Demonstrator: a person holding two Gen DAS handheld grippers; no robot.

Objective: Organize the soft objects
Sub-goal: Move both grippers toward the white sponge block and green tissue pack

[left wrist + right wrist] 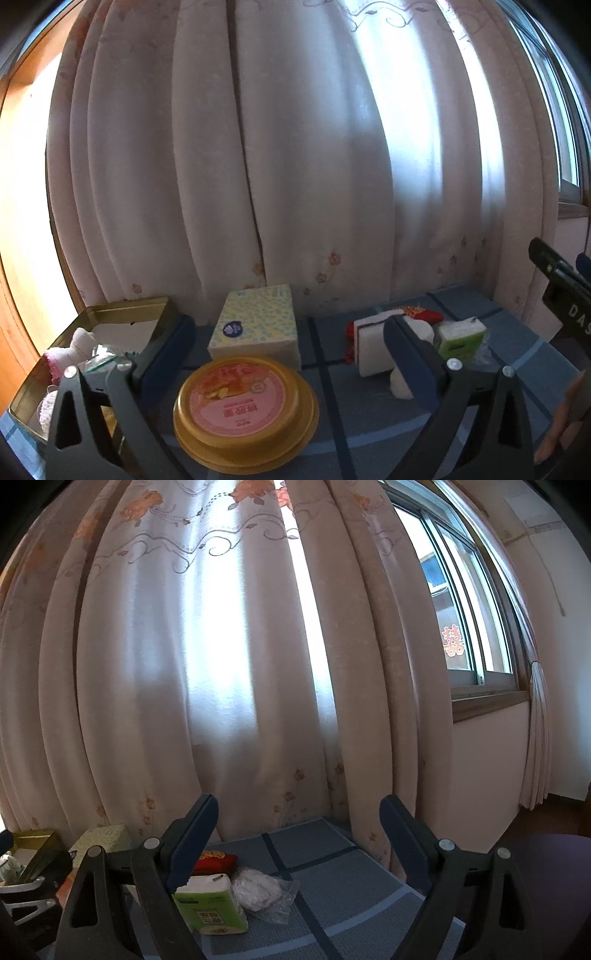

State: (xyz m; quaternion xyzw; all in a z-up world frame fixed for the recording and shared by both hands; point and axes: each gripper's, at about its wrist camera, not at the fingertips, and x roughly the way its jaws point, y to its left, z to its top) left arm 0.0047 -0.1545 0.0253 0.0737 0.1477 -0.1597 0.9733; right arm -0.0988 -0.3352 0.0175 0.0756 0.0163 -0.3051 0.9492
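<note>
My left gripper [288, 343] is open and empty above the blue checked table [369, 413]. Between its fingers sit a round yellow lidded tub [245, 411] and a yellow tissue pack [256, 326]. A gold tin box [110, 317] at the left holds a white plush toy [83, 343] and other soft items. By the right finger lie a white sponge block [371, 349], a red pouch [424, 314] and a green tissue pack [461, 338]. My right gripper [299, 827] is open and empty. The green tissue pack [212, 904] and a clear-wrapped white bundle [258, 888] lie by its left finger.
A pale flowered curtain [258, 166] hangs right behind the table. A window [461, 620] and a white wall are at the right. The table's right edge drops off to a dark floor [535, 834]. The other gripper's body [565, 295] shows at the left view's right edge.
</note>
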